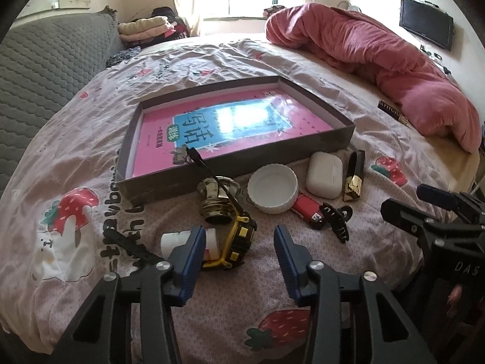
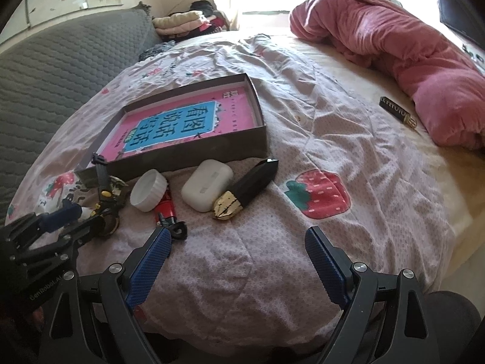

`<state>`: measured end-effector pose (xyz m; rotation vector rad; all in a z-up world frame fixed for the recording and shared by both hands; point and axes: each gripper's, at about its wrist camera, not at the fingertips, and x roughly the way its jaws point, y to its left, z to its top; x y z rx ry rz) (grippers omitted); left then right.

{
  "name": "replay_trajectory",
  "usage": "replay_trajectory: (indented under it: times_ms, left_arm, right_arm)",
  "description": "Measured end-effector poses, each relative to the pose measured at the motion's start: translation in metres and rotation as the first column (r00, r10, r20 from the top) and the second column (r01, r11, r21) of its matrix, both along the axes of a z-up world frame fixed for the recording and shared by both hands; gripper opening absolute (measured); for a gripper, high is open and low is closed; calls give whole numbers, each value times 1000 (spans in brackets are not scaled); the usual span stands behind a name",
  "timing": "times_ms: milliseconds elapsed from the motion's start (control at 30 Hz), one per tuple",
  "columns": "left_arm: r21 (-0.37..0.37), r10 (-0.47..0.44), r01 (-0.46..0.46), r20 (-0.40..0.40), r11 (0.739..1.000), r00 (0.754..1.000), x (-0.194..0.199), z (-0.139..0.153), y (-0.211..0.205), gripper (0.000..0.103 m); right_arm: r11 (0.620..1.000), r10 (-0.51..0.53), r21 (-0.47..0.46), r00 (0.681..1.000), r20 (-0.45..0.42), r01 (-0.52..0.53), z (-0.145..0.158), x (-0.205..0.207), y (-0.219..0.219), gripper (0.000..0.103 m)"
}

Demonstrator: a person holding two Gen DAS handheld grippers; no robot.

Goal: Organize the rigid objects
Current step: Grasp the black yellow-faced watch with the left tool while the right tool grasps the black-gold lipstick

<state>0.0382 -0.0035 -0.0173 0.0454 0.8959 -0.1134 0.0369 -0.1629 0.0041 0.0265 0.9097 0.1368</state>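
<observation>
Both grippers spread, holding nothing: left gripper (image 1: 239,251) near the tape measure (image 1: 239,236), right gripper (image 2: 236,257) over the bedsheet (image 2: 348,151). Box (image 2: 188,154) holds a pink book (image 2: 182,121) reading "看图说话写话". Earbud case (image 2: 206,185) lies just beside the box.

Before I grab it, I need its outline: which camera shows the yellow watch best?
The left wrist view: the yellow watch lies whole, close ahead of the left hand-held gripper. In the right wrist view it is mostly hidden behind the left hand-held gripper's body.
</observation>
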Motion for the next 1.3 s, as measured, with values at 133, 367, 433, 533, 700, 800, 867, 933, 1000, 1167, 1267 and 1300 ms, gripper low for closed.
replay_trajectory:
  times_ms: [133,367,433,533,700,800,867,933,1000,1167,1267,1300]
  left_arm:
    - [2,-8,8,-23,1000,1000,5,-6,2,33]
    - [32,-33,34,-28,999,999,8,-8,0,26]
    - [61,-41,43,-26,997,999,9,-8,-5,25]
    - [85,-50,53,-34,995,998,10,-10,-10,22]
    - [100,-44,48,-39,994,998,14,-12,-13,22]
    - [127,-47,51,-32,991,998,16,-14,-18,21]
    - [134,-52,56,-30,989,998,17,-15,-20,20]
    - [137,-54,57,-29,989,998,19,-16,-22,20]
    - [143,-57,60,-25,988,998,20,-17,-22,20]
    - [162,-62,64,-18,985,998,23,-18,-24,19]
    - [184,-67,67,-9,981,998,23,-18,-26,19]
    - [190,-67,67,-7,979,998,23,-18,-26,19]
  right_arm:
    - [1000,-4,-6,1000,-3,4,-2,3,0,91]
    - [1000,-4,-14,1000,-8,4,-6,9,1,91]
    - [1000,-6,-18,1000,-16,6,-8,13,0,91]
    - [999,-25,-25,1000,-18,25,-11,21,-3,91]
    - [998,-55,-44,997,-44,53,-19,37,-6,91]
    - [997,-69,-46,996,-63,66,-24,46,-9,91]
    - [996,-83,-50,995,-61,80,-25,51,-11,91]
    - [995,-93,-44,993,-66,90,-27,57,-13,91]
    - [995,-95,-33,993,-68,93,-29,64,-14,91]
    - [996,-78,-39,992,-99,74,-37,78,-8,88]
    - [996,-78,-53,992,-98,73,-37,78,-7,82]
    - [996,-72,-54,993,-96,67,-36,78,-6,74]
